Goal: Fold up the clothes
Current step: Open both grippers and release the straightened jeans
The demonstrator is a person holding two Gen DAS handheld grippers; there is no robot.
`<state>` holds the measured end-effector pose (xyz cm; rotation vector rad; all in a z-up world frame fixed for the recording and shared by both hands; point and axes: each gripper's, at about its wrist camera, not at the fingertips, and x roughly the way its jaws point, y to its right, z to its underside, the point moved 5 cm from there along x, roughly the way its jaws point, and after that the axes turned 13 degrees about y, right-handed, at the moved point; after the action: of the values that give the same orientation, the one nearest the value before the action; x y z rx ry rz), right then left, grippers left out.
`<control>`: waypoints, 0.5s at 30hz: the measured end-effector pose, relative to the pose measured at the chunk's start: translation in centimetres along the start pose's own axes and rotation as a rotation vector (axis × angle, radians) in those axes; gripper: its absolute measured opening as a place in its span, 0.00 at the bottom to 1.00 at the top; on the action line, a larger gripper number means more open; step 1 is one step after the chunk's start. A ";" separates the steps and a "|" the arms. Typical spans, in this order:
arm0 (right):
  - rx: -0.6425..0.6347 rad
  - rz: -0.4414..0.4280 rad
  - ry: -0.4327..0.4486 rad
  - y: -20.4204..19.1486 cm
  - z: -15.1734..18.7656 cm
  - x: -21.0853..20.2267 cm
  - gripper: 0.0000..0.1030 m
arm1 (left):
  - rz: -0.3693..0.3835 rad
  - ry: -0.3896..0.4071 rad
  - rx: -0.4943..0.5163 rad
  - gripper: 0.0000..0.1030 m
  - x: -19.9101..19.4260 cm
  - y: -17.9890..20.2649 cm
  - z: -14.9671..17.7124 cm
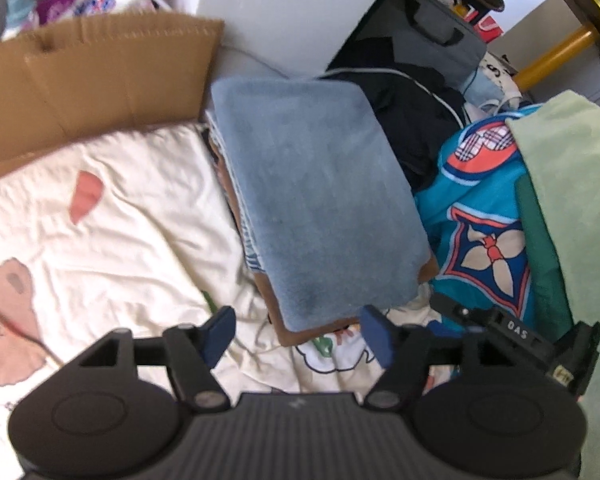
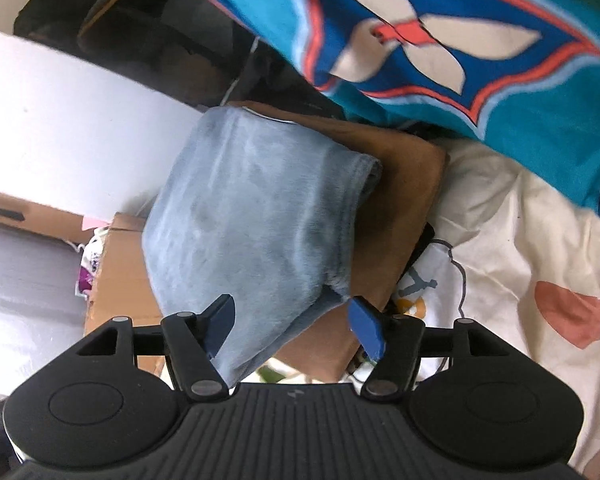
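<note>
**A:** Starting at your left: your left gripper (image 1: 298,334) is hanging with its jaws spread and nothing between them. The folded blue towel (image 1: 320,196) is lying at twelve o'clock from it, on top of a stack of folded clothes (image 1: 236,184) on the cream printed sheet (image 1: 112,216), long axis running from eleven to five.

**B:** And your right gripper (image 2: 296,326) is standing spread too, pinching nothing. In its view the towel (image 2: 256,216) is sitting just past the fingertips at twelve, the near corner drooping toward them, with a brown folded piece (image 2: 396,200) under it.

**A:** So, judging by that, your right hand is the nearer one.

**B:** The towel is looking plush, squared off, edges roughly aligned. I'd say it's finished, and the teal patterned garment (image 1: 480,216) at two o'clock is waiting unfolded.
</note>
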<state>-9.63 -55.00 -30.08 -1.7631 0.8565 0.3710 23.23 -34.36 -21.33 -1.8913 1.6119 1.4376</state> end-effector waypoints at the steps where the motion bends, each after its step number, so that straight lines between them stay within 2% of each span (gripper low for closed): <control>1: -0.001 0.005 0.001 -0.4 -0.1 -0.5 0.71 | -0.006 0.003 0.000 0.71 -0.6 0.0 -0.2; 3: -0.007 0.023 0.006 -1.2 -0.2 -1.3 0.79 | -0.027 0.012 0.006 0.80 -1.8 0.1 -0.5; 8: -0.096 0.088 0.047 -3.5 -1.0 -3.6 0.89 | -0.048 0.033 -0.008 0.85 -5.4 0.5 -0.8; 15: -0.117 0.058 0.048 -6.7 -1.5 -6.7 0.89 | -0.079 0.084 -0.009 0.86 -10.2 0.8 -1.3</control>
<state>-9.73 -52.89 -20.74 -1.8641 0.9378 0.4254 24.33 -29.56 -12.26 -2.0225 1.5507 1.3531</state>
